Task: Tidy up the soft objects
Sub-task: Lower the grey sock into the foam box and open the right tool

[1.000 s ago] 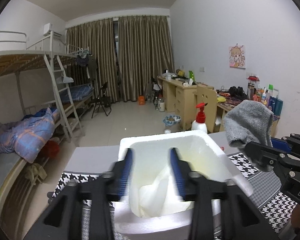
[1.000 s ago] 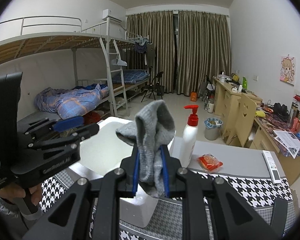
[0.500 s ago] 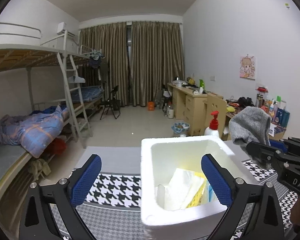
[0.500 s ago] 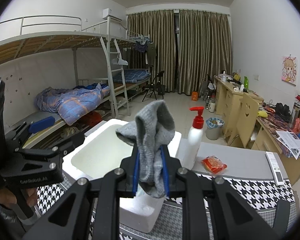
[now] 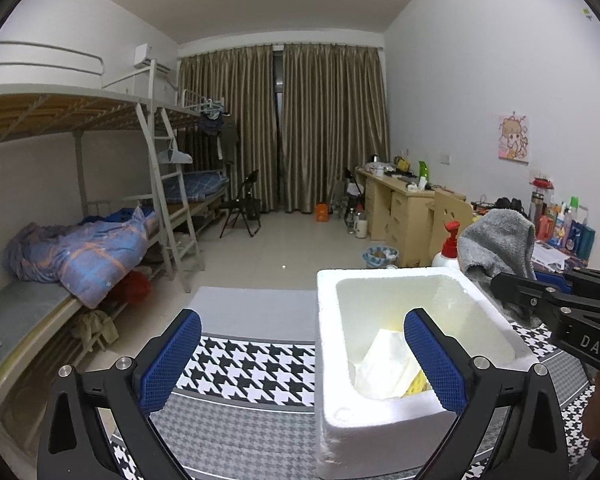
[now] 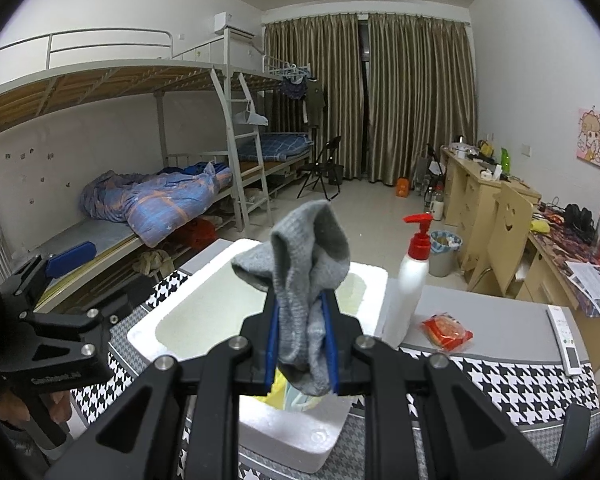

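Observation:
A white foam box (image 5: 326, 320) stands on the houndstooth table cover, holding a white cloth (image 5: 384, 364) and something yellow (image 5: 416, 384). My left gripper (image 5: 300, 320) is wide open with nothing between its blue pads; its right finger overlaps the box's near left part. It also shows at the left of the right wrist view, as the left gripper (image 6: 70, 252). My right gripper (image 6: 302, 308) is shut on a grey sock (image 6: 308, 248), held over the box's (image 6: 148, 332) near side. In the left wrist view the sock (image 5: 496, 244) and right gripper (image 5: 540, 296) sit beyond the box's right rim.
A white pump bottle with a red top (image 6: 414, 276) stands behind the box. A red snack packet (image 6: 446, 332) and a remote (image 6: 566, 340) lie on the grey tabletop to the right. Bunk beds line the left wall and wooden desks the right wall.
My left gripper's jaws went from narrow over the white cloth to wide open and drew off to the left; the cloth lies in the box. The right gripper kept still with the sock.

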A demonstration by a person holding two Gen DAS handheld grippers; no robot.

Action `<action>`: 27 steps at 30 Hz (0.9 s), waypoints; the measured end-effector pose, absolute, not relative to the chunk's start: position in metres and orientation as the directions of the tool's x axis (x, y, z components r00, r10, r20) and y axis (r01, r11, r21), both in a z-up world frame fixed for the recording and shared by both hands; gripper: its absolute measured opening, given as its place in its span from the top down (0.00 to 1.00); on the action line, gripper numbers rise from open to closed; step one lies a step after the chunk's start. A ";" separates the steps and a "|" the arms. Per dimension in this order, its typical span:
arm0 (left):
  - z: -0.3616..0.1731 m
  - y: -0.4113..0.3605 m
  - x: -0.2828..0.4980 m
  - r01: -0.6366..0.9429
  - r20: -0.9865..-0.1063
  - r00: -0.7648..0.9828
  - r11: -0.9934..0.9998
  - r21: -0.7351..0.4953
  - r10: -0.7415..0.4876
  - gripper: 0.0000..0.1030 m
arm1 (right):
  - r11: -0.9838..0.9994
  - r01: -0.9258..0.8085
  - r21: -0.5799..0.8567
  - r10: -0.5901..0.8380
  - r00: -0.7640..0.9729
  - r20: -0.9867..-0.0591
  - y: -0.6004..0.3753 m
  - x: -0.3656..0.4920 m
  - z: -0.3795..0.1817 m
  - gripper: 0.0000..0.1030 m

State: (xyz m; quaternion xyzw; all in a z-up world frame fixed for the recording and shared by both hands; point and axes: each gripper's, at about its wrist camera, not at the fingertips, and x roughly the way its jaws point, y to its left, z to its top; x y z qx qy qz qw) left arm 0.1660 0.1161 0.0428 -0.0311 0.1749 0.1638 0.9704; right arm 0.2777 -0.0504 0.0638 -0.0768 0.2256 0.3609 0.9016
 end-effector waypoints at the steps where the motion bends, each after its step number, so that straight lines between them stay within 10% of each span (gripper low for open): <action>1: 0.043 0.117 0.165 -0.333 -0.349 0.884 0.943 -0.006 0.310 0.01 | 0.726 -0.687 0.025 0.617 0.635 -0.465 -0.049 0.278 0.064 0.77; 16: 0.038 0.125 0.155 -0.377 -0.345 0.868 0.926 0.007 0.356 0.01 | 0.713 -0.700 0.041 0.620 0.602 -0.504 -0.032 0.289 0.057 0.76; 21: 0.038 0.128 0.152 -0.384 -0.344 0.866 0.923 0.005 0.362 0.01 | 0.719 -0.694 0.042 0.605 0.596 -0.528 -0.026 0.293 0.050 0.45; 27: 0.040 0.131 0.149 -0.389 -0.341 0.865 0.921 0.005 0.367 0.01 | 0.721 -0.691 0.048 0.609 0.600 -0.518 -0.032 0.287 0.054 0.41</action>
